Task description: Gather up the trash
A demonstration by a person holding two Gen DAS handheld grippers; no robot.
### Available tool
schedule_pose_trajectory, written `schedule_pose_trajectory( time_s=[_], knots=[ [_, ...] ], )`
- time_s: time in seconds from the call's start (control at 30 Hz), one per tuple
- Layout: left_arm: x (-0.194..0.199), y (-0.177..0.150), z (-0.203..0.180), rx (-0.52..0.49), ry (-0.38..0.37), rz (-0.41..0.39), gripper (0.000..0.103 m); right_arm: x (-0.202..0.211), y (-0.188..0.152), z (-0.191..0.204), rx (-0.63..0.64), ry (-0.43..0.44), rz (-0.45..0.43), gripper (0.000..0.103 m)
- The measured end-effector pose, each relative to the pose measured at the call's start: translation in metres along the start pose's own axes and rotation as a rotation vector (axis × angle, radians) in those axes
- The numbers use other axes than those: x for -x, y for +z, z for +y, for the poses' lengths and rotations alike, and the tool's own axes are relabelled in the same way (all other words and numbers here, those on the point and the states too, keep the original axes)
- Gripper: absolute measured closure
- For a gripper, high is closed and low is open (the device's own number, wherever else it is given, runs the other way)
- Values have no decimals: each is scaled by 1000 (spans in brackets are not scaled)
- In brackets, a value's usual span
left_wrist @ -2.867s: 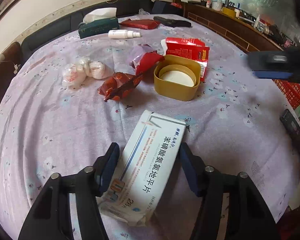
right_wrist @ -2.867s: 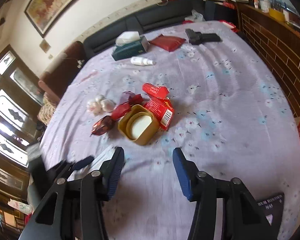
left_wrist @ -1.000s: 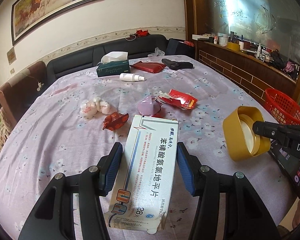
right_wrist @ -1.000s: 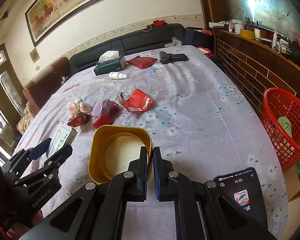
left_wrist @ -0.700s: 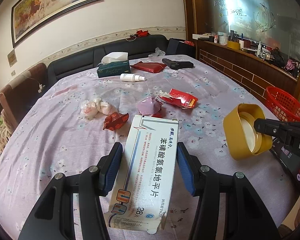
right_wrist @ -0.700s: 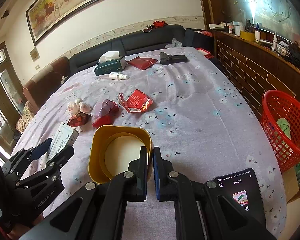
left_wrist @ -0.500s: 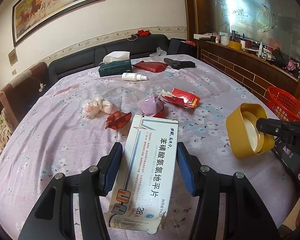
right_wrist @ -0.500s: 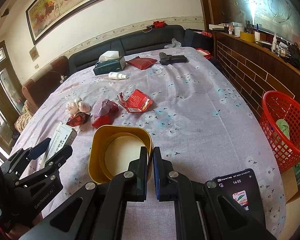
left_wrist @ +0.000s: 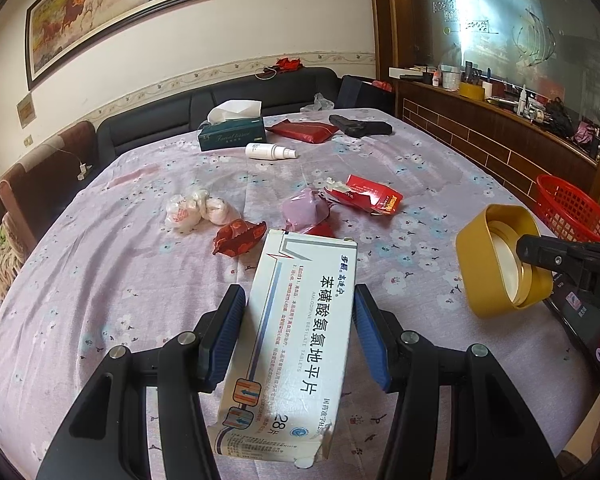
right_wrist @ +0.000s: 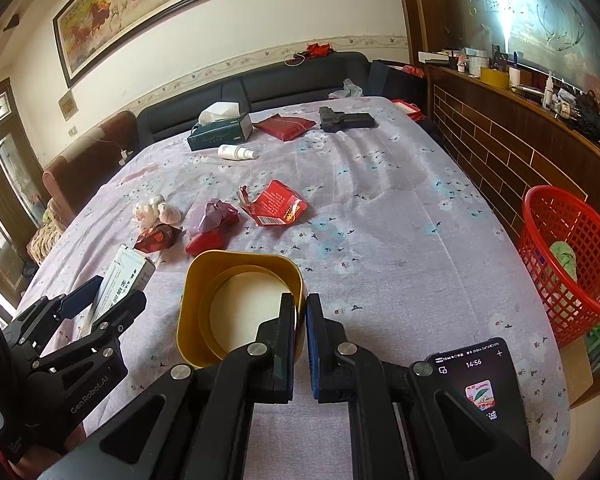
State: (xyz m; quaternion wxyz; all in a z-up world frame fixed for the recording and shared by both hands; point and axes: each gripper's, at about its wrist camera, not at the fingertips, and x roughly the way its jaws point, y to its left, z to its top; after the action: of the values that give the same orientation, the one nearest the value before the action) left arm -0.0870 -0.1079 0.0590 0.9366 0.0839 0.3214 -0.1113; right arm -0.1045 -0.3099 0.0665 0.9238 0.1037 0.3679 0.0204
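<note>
Two pieces of trash are held above the flowered worktop [left_wrist: 100, 280], one in each hand-held gripper.

The white tablet box [left_wrist: 296, 344] is clamped by its long sides between the blue pads of the left hand-held gripper [left_wrist: 298, 332], at the near edge of the worktop. The wall of the gold tin [right_wrist: 240, 304] is pinched by the tightly clenched right hand-held gripper [right_wrist: 301, 320], to the right of the box. Left lying mid-worktop are a red torn packet [right_wrist: 276, 204], a purple and red wrapper [right_wrist: 210, 226], a dark red wrapper [right_wrist: 156, 238] and a white crumpled bag [right_wrist: 154, 210]. A red basket [right_wrist: 568, 256] is seen off the worktop's right edge, and a phone [right_wrist: 476, 384] lies at the near right. A tissue box [left_wrist: 232, 134] and a white bottle [left_wrist: 270, 152] are seen at the far side.
</note>
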Motion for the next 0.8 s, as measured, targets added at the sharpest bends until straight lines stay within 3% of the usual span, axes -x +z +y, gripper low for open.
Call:
schedule_pose_trajectory(
  time_s=[0.8],
  knots=[
    [1,0,1,1,0,-2,50,4,0,-1,-1,-8,-9,97]
  ],
)
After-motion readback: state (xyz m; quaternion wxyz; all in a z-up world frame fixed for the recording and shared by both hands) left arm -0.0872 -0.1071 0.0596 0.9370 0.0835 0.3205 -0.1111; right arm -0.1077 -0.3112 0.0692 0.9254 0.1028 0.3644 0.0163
